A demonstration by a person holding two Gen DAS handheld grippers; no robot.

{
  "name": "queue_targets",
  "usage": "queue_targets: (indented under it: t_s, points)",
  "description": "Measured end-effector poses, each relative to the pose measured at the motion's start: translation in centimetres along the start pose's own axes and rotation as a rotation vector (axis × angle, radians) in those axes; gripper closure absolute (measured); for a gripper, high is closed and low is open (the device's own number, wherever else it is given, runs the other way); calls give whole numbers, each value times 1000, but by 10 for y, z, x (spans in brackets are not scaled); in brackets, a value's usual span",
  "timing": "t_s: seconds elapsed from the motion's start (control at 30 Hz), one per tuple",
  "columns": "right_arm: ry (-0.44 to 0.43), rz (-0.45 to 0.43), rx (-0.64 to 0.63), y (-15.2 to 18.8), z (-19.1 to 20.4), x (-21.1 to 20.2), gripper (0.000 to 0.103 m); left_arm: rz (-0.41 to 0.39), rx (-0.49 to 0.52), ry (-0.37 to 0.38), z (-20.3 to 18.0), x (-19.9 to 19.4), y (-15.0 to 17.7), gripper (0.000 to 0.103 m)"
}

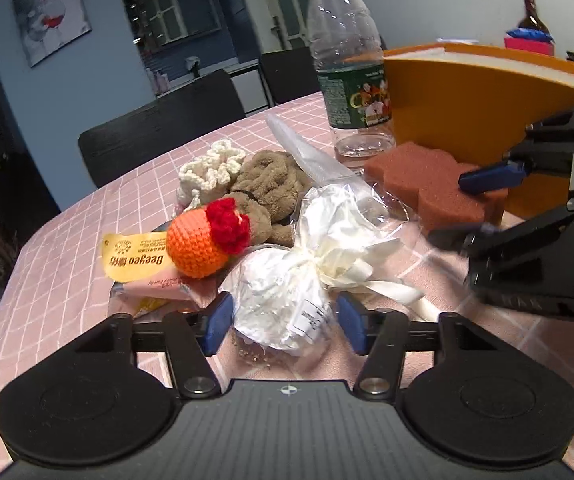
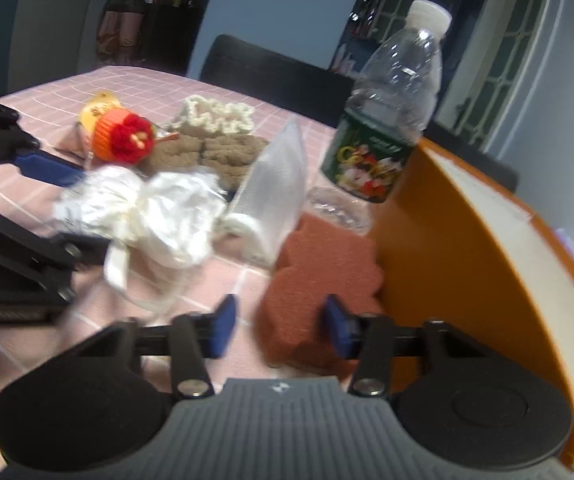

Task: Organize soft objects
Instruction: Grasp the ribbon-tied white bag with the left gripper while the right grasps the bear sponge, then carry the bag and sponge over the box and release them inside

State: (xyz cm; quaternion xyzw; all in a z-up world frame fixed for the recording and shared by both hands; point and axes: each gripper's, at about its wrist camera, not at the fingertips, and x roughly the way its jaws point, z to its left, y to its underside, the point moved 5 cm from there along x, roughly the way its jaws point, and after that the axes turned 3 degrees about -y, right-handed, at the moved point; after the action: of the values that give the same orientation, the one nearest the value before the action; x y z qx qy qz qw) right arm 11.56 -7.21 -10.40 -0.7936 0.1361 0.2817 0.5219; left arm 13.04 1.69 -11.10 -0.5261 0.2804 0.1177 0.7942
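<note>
A white fabric bundle in clear wrap with a cream ribbon (image 1: 283,280) lies on the pink checked tablecloth (image 1: 79,232). My left gripper (image 1: 285,326) is shut on its near end, a blue pad touching each side. A red-brown flower-shaped sponge (image 2: 319,276) lies against the orange container (image 2: 459,264). My right gripper (image 2: 281,330) straddles the sponge's near lobe. Its right pad touches the sponge and its left pad stands a little off, so it is open. In the left wrist view the right gripper (image 1: 449,208) reaches onto the sponge (image 1: 419,184) from the right.
Behind the bundle lie an orange crochet ball with a red flower (image 1: 201,246), a brown fluffy piece (image 1: 271,184), a cream crochet piece (image 1: 211,170), a yellow tissue packet (image 1: 135,260) and a clear plastic bag (image 1: 311,156). A water bottle (image 1: 347,72) stands beside the container. Black chairs (image 1: 159,128) line the far edge.
</note>
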Motion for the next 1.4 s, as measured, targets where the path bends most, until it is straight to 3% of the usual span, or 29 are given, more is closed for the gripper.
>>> queue_targets:
  t_s: [0.17,0.53,0.63,0.7,0.73,0.8,0.87,0.93,1.07,1.13,1.27,1.33,1.4]
  points:
    - [-28,-19,1,1,-3,-6,79,21,-62,-34,4,-11,4,52]
    - [-185,-63,-9,-3,27,-45,83,96,-88,-135,8,-55,19,54]
    - [-199,-51,-27,2,31,-52,82,116,-97,-121,4,-59,22,51]
    - [-206,-51,-23,5,30,-54,80,110,-108,-88,2,-60,23,42]
    - [-213,-49,-14,5,29,-54,79,104,-109,-74,0,-59,22,41]
    - [-225,-52,19,6,23,-56,66,78,-86,-69,-3,-61,20,31]
    - [-230,-67,54,6,15,-60,43,50,-38,-64,-6,-64,17,25]
    - [-232,-66,80,6,7,-58,33,27,-3,-47,-5,-66,13,23]
    - [-281,-25,148,6,-5,-45,23,4,57,11,-2,-62,6,18]
    - [-326,12,220,7,-10,-34,19,38,73,40,-2,-54,7,18]
    - [-380,81,326,11,-15,-16,18,60,107,93,-9,-45,8,18]
    - [-383,99,333,12,-14,-10,18,69,110,89,-10,-39,10,18]
    - [-376,110,324,12,-12,-7,18,90,113,52,-9,-31,11,25]
